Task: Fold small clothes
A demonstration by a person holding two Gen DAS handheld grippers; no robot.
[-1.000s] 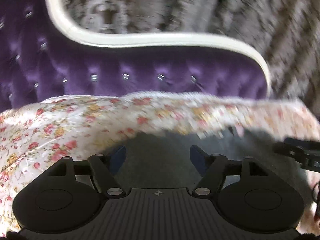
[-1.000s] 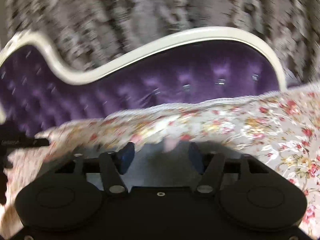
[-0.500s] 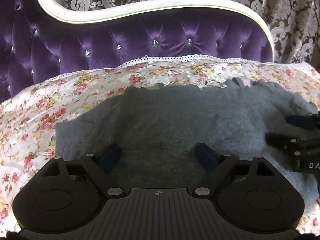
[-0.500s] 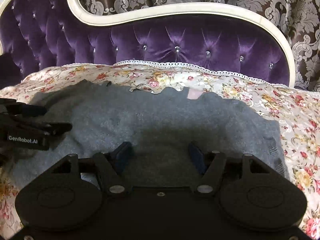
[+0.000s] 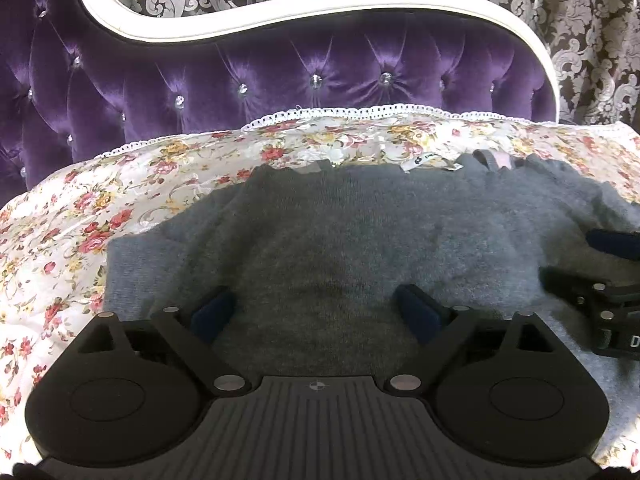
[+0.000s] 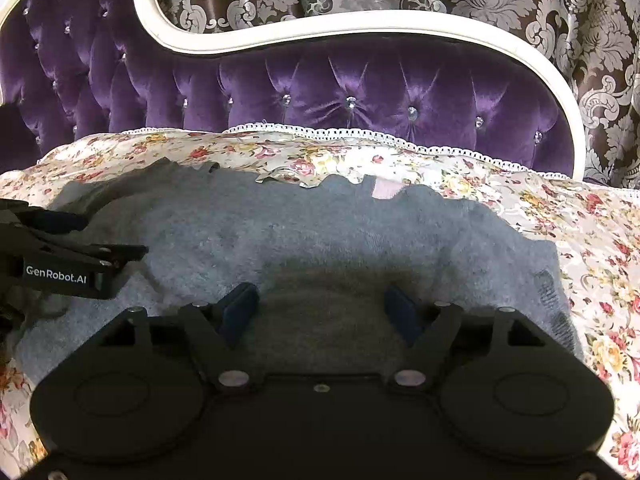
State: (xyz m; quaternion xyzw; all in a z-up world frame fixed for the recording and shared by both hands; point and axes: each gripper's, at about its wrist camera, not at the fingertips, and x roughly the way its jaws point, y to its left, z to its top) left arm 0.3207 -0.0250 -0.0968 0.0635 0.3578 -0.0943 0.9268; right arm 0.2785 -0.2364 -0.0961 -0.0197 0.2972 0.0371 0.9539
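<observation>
since a second ago the blur has gone and the view of both cameras has dropped from the purple headboard (image 5: 320, 76) onto the grey knit garment (image 5: 360, 240), which now lies spread flat on the floral bedspread (image 5: 80, 216). the left tongs (image 5: 318, 312) hover just above its left half, blue pads wide apart and gripping nothing; the right tongs (image 6: 320, 308) hang over its right half, likewise spread and empty. each tool shows at the edge of the other's view, so the two sit side by side, near each other, over the near part of the cloth. the garment's long axis runs left to right across both views, its far edge, with a pink label (image 6: 386, 190), toward the headboard. the left end lies nearer the left hand, the ribbed right end (image 6: 554, 300) nearer the right. the next fold likely starts from one of those ends or the near hem.
</observation>
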